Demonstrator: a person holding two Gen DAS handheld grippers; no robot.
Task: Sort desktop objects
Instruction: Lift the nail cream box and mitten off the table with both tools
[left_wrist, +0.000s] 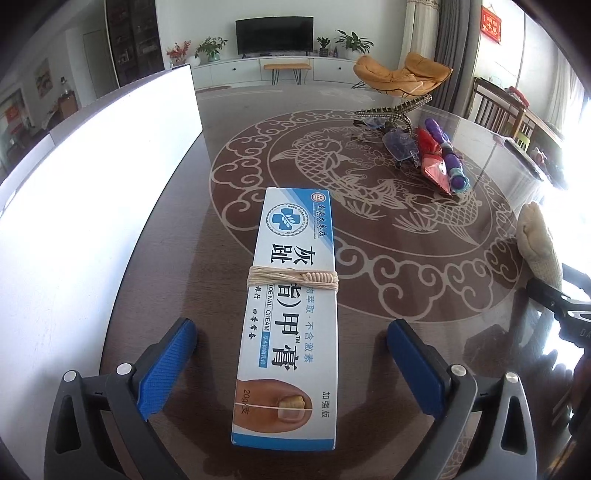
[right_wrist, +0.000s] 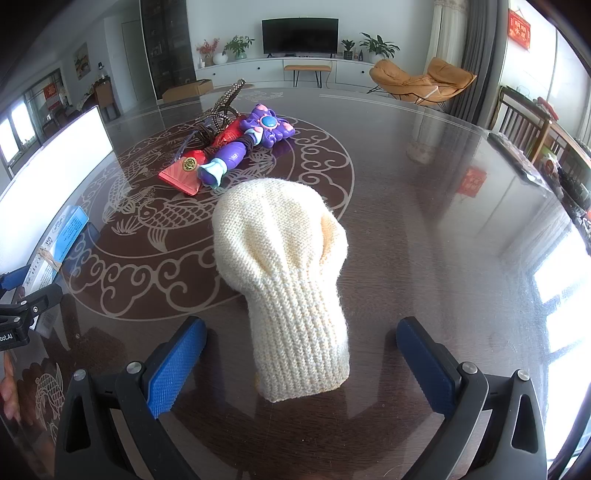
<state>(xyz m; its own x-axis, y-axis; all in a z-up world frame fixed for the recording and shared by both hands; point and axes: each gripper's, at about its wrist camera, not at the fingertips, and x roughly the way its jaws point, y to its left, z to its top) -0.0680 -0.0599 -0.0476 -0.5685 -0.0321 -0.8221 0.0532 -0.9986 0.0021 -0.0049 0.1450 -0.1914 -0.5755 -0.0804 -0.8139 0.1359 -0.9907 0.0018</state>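
Note:
A long white and blue nail cream box (left_wrist: 295, 229), tied round its middle with pale string (left_wrist: 291, 280), lies flat on the dark table. My left gripper (left_wrist: 291, 326) is open and straddles the box's near half, with both blue pads clear of it. The same box (right_wrist: 62, 232) shows at the left edge of the right wrist view. A cream knitted piece (right_wrist: 280, 240) lies between the fingers of my open right gripper (right_wrist: 301, 323), and its ribbed cuff touches neither pad. It also shows as a knitted piece (left_wrist: 535, 240) at the right edge of the left wrist view.
The round glass-topped table (left_wrist: 369, 206) carries a fish pattern. Mid-table lies a pile: a purple toy wand (right_wrist: 240, 147), a red packet (right_wrist: 188, 166), a beaded hair claw (right_wrist: 218, 107). A large white panel (left_wrist: 92, 184) stands along the left. Chairs (right_wrist: 524, 122) line the right edge.

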